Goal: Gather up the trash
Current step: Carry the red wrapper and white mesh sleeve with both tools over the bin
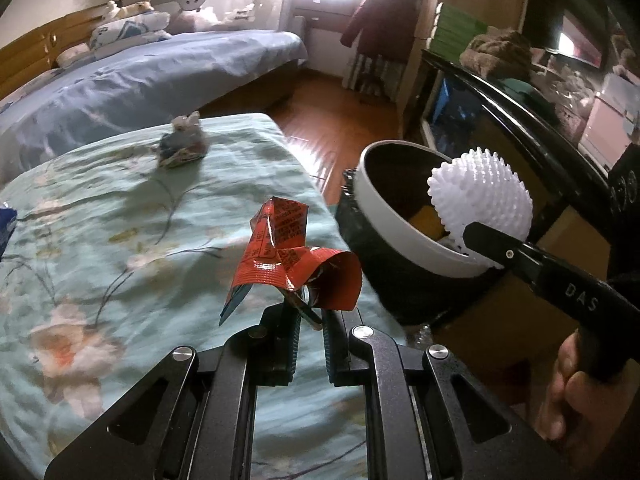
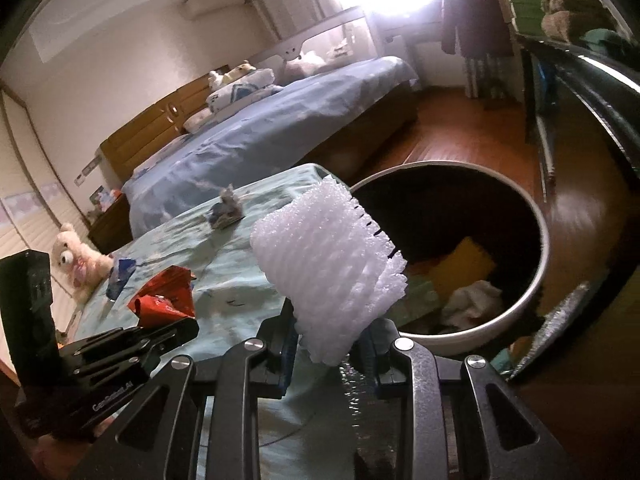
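My left gripper [image 1: 308, 316] is clamped tight on a crumpled red wrapper [image 1: 292, 256], which sticks up from the pinched tips above the flowered green bedspread [image 1: 120, 208]; the jaws are as closed as they go, with only the thin foil between them. My right gripper [image 2: 332, 344] is clenched on a white foam net sleeve [image 2: 328, 268]; its jaws stand a little apart around the squashed lower end of the foam, and the rest of it stands up and leans toward the bin. From the left camera I see that foam sleeve [image 1: 480, 196] held over the far rim of the round bin [image 1: 384, 216], with the right gripper's finger reaching in from the right and a hand [image 1: 576, 392] on its handle. The bin [image 2: 528, 272] has a white rim and dark inside; it sits just beside the bed's edge, and something yellow and something white already lie in it. Farther up the bedspread a small crumpled wad [image 1: 182, 142] lies alone, well apart from both grippers; a blue scrap [image 2: 120, 276] lies near a plush toy [image 2: 78, 260] at the left edge; beyond is a bed with a blue cover [image 1: 152, 76].
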### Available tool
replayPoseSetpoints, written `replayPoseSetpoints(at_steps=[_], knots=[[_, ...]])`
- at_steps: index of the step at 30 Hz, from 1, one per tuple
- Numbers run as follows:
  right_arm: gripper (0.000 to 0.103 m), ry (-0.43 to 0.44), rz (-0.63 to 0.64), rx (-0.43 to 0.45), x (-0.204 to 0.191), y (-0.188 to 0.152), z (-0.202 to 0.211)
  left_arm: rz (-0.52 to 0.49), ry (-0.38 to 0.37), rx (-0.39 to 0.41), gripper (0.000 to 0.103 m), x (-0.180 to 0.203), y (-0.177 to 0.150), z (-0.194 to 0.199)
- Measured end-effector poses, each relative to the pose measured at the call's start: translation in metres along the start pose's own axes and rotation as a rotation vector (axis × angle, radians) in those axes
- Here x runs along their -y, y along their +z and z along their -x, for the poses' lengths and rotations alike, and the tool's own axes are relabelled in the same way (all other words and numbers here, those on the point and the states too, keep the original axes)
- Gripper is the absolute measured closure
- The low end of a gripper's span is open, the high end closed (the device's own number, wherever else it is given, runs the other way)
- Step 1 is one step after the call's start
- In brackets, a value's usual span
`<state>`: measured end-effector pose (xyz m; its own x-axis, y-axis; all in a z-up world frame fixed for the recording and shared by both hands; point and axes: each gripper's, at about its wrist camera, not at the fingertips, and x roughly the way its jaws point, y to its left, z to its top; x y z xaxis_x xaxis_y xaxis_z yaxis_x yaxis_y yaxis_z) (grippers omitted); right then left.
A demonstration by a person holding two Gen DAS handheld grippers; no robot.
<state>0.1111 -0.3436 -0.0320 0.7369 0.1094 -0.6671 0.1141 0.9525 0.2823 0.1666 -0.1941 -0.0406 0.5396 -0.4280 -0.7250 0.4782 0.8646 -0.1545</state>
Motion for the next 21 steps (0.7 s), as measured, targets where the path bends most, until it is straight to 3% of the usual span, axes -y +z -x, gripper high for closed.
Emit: replayPoseSetpoints(at_steps=[21], knots=[[0.073, -0.121, -0.044, -0.001, 0.048, 0.01, 0.001, -0.102, -0.084, -0.015, 0.094, 0.056, 0.029, -0.025]])
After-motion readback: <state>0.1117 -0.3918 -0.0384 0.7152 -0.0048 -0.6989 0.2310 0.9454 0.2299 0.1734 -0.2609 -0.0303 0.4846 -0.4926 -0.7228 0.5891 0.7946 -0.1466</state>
